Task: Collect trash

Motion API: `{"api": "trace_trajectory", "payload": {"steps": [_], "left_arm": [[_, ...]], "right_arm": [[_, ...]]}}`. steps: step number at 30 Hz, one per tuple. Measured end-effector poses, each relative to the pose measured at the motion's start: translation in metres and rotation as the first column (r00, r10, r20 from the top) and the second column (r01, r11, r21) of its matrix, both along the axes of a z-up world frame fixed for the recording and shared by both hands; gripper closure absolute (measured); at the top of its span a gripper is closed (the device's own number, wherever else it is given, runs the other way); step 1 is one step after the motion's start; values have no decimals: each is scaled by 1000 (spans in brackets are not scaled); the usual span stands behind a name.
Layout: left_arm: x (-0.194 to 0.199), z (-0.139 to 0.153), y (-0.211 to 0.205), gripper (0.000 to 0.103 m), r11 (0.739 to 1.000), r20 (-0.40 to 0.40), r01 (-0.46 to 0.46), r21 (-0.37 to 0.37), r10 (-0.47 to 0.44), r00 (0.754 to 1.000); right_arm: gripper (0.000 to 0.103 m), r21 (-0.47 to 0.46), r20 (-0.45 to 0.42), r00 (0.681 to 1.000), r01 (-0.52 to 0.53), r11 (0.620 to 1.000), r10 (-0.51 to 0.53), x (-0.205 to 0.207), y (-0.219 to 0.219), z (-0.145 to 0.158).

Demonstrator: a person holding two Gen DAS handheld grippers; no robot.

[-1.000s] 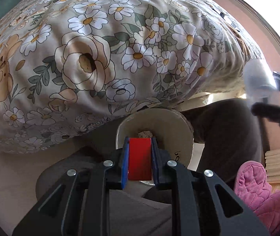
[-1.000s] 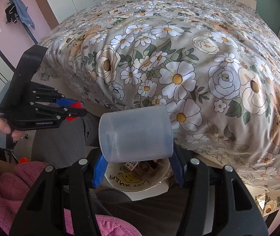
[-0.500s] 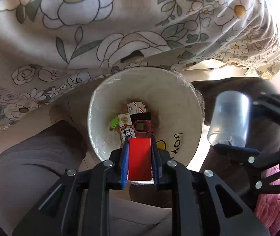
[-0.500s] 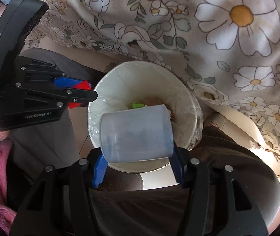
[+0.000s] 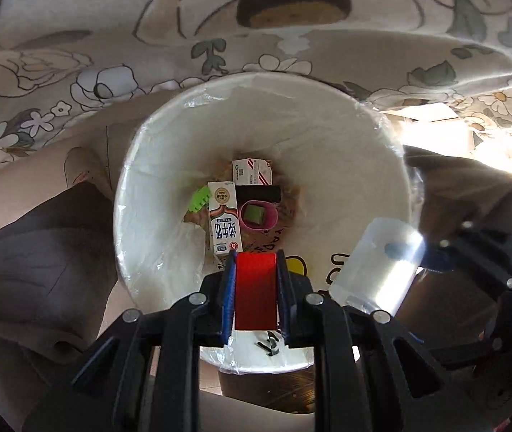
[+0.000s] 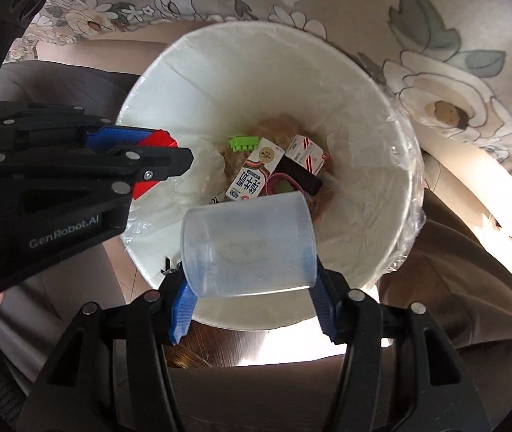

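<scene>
White plastic lining is showing all round the inside of the waste bin [image 5: 155, 216] that I am looking straight down into from both wrist cameras. My left hand-held gripper [image 5: 256, 295] is clamping a red block [image 5: 256, 288] tight between its blue pads, and it is hanging over the near rim of the bin. My right hand-held gripper [image 6: 250, 284] is gripping a translucent plastic cup [image 6: 248, 244] lying on its side, the pads pressing on its two ends, jaws partly spread around it; the cup is hovering over the near part of the bin's mouth. In the right wrist view the left hand-held gripper is reaching in from the left edge, and I am reading "GenRobot.AI" on its black body.

At the bottom of the bin, trash is lying in a heap: a small milk carton [image 5: 224, 223] with blue Chinese characters and a round gold seal, a second white carton [image 5: 252, 172] with red stripes and a QR code, a green comb-like piece [image 5: 198, 198] just beside the milk carton, a pink ring [image 5: 257, 215] with something green inside, and a black item [image 5: 257, 192] touching it. Black lettering on the bin wall is partly hidden, so I cannot read it. Floral bedding [image 6: 453, 82] is hanging beside the far rim.
</scene>
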State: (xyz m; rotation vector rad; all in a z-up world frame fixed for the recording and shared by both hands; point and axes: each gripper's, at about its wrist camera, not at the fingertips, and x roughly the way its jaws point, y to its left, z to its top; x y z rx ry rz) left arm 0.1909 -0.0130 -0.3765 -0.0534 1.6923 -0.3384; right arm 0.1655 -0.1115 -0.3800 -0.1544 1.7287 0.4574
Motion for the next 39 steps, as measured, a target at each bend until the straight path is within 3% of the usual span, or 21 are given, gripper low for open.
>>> {"api": "trace_trajectory", "payload": {"steps": [9, 18, 19, 21, 23, 25, 27, 39], "left_arm": [[7, -37, -2, 81, 999, -81, -42, 4, 42, 996], [11, -52, 0, 81, 998, -123, -65, 10, 66, 990], [11, -52, 0, 80, 998, -126, -68, 11, 69, 990], [12, -53, 0, 68, 997, -127, -75, 15, 76, 989], [12, -51, 2, 46, 996, -115, -85, 28, 88, 989], [13, -49, 3, 42, 995, -112, -95, 29, 98, 989], [13, -48, 4, 42, 995, -120, -97, 27, 99, 988], [9, -29, 5, 42, 997, -89, -65, 34, 68, 994]], "right_arm": [[47, -26, -82, 996, 22, 999, -24, 10, 5, -34], [46, -67, -106, 992, 60, 996, -67, 13, -1, -55], [46, -68, -107, 992, 65, 996, -72, 14, -2, -55], [37, -69, -110, 991, 71, 995, -78, 15, -3, -56], [29, -91, -106, 991, 71, 993, -81, 15, -2, -58], [28, -86, -110, 990, 79, 993, -88, 14, -2, -57], [23, -80, -107, 989, 89, 993, -97, 15, -3, -56], [23, -77, -65, 993, 93, 993, -98, 16, -7, -31]]}}
